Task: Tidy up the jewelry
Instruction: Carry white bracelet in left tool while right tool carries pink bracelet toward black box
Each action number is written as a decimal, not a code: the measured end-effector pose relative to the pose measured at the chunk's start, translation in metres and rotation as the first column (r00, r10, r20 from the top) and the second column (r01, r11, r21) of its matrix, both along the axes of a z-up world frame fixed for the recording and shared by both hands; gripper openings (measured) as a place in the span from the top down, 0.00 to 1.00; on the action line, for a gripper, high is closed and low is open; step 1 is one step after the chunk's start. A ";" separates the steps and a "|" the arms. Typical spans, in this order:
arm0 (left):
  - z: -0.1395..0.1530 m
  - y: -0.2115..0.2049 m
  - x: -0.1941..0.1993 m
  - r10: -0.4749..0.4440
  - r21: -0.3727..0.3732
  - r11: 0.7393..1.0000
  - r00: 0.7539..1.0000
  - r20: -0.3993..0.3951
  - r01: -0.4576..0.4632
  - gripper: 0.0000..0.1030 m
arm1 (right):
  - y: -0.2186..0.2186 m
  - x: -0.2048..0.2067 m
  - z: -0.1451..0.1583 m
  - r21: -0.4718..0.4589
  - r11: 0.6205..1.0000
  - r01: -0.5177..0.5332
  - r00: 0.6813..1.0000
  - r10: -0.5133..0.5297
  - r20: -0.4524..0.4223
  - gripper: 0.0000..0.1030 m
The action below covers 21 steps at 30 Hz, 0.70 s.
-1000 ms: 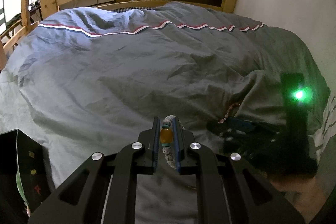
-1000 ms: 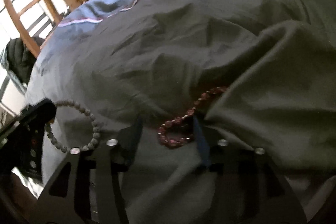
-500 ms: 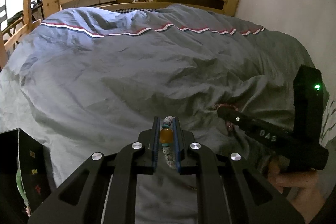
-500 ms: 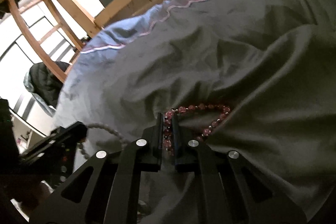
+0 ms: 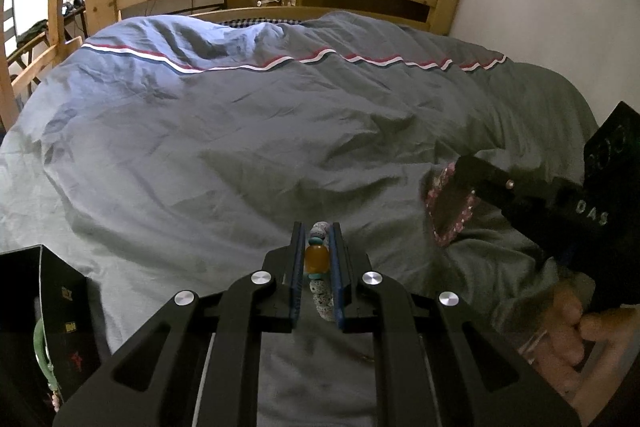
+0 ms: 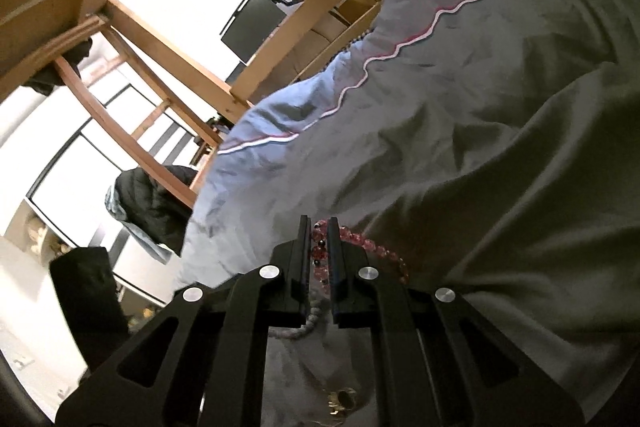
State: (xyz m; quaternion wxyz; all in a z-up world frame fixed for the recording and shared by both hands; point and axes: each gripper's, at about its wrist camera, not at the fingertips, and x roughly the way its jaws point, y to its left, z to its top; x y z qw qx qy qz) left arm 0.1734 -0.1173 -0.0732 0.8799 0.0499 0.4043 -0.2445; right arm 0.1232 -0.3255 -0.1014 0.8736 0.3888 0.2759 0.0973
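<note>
two bracelets are in hand at once, one per tool, above a grey duvet. the left gripper has its fingers drawn together on the grey stone bracelet, pinching it at the amber bead with the speckled beads trailing back between the fingers; this grasp is unchanged across the last second. the right gripper is where the change lies: a second ago its fingers stood wide apart around the pink bead bracelet lying on the duvet, half a second ago they had closed on it, and now it is clamped on the strand and raised, so that in the left wrist view the pink loop hangs free below the fingertips, off the cloth. the right wrist view has also tilted sharply, the wooden bed frame now filling its upper left, which suggests a lift and turn toward the left side. a black box sits at the lower left edge of the left wrist view, a green bangle at its side. judgement: pick-up is complete for both pieces, and the transfer to storage, probably that box, is what remains. a small gold-coloured item lies on the cloth below the right tool, not yet collected.
</note>
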 end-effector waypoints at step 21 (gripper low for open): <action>0.040 0.009 -0.038 0.022 0.043 0.999 1.000 0.017 -0.023 0.89 | 0.034 -0.028 0.049 -0.229 0.972 -0.058 0.997 0.045 -0.061 0.92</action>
